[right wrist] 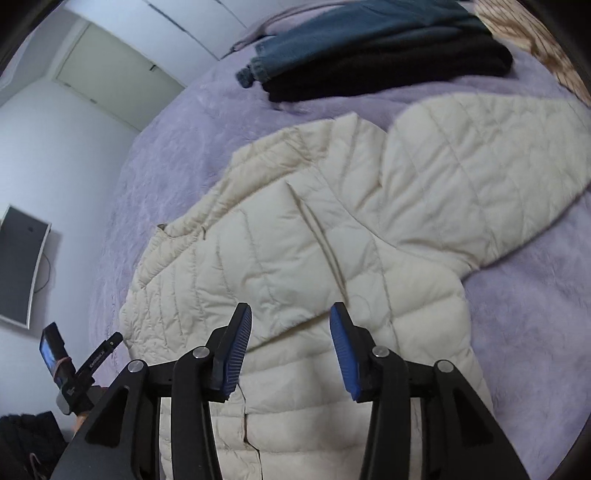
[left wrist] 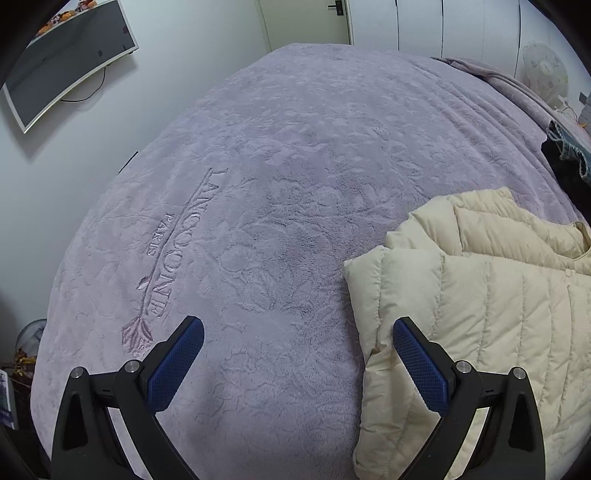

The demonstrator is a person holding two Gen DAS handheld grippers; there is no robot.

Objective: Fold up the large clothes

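Observation:
A cream quilted puffer jacket (right wrist: 314, 240) lies spread on the purple blanket (right wrist: 166, 155), with one sleeve (right wrist: 480, 177) reaching out to the upper right. My right gripper (right wrist: 290, 314) hovers over the jacket's body with its blue pads (right wrist: 236, 350) partly apart and no fabric pinched between them. In the left wrist view the jacket (left wrist: 480, 314) fills the lower right. My left gripper (left wrist: 297, 328) stands wide open over the blanket (left wrist: 277, 166) at the jacket's folded left edge, holding nothing.
Folded blue jeans (right wrist: 332, 33) and a black garment (right wrist: 388, 70) lie at the bed's far end. A monitor (left wrist: 70, 62) hangs on the wall, with a door (left wrist: 306, 22) and a fan (left wrist: 546, 70) beyond. A black hand-held device (right wrist: 70, 373) shows lower left.

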